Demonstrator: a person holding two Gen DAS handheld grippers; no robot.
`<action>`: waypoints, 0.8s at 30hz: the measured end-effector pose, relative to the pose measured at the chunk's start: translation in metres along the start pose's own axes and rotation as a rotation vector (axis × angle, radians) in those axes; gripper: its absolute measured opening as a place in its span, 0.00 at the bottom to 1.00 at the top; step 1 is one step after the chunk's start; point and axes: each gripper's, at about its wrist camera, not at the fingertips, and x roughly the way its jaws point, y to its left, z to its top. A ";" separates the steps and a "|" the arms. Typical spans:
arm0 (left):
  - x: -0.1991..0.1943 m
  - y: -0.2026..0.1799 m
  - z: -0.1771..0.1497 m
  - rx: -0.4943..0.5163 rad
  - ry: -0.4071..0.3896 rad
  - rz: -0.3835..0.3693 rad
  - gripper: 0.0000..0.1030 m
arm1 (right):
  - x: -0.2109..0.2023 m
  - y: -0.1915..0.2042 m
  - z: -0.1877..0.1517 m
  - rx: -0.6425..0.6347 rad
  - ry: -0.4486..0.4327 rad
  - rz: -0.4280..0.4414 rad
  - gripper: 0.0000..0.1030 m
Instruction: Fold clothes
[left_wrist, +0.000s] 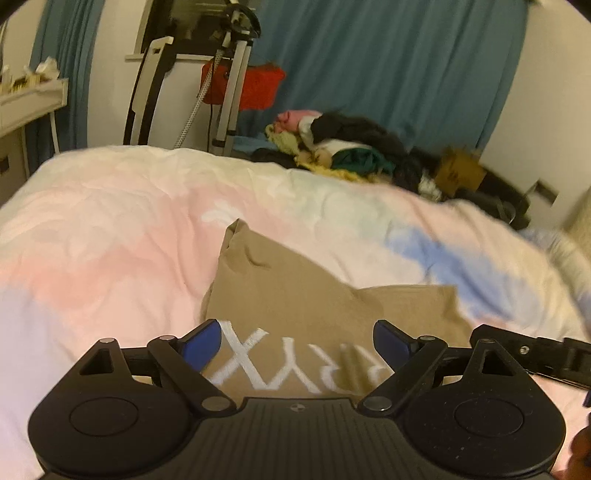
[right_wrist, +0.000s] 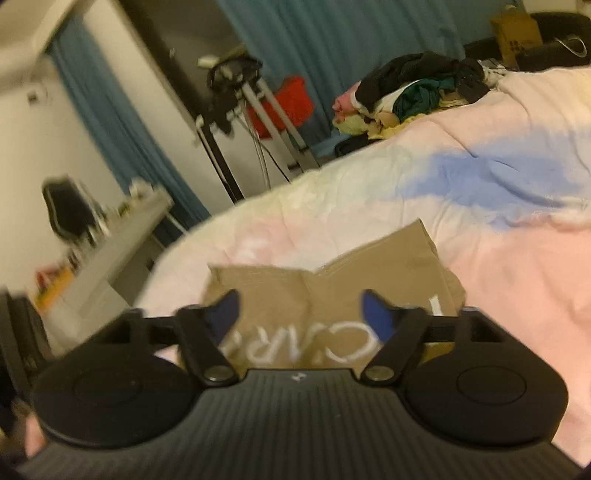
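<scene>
1. Tan cotton garment with white lettering (left_wrist: 295, 295) lies in a compact fold on the pink-and-blue quilt (left_wrist: 110, 240), so it stays flat.
2. Left gripper (left_wrist: 297, 341) and right gripper (right_wrist: 301, 314) hover over the garment, fingers spread wide, gripping nothing.
3. Loose clothes pile (left_wrist: 343, 147) sits beyond the garment, maybe waiting.

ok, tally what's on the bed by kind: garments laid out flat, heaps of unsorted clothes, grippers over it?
Tan garment with white lettering, laid out flat: 1
Heap of mixed clothes at the far edge of the bed (pieces too tangled to count): 1
Grippers, both open: 2, the left gripper and the right gripper
Total: 4
</scene>
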 end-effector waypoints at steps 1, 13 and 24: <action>0.005 -0.001 -0.001 0.013 0.008 0.010 0.88 | 0.008 -0.001 0.001 -0.012 0.017 -0.014 0.46; 0.051 0.007 -0.011 0.037 0.092 0.053 0.89 | 0.118 -0.013 -0.004 -0.196 0.122 -0.198 0.38; 0.008 -0.007 -0.023 0.037 0.068 0.051 0.89 | 0.091 0.004 -0.017 -0.261 0.098 -0.211 0.38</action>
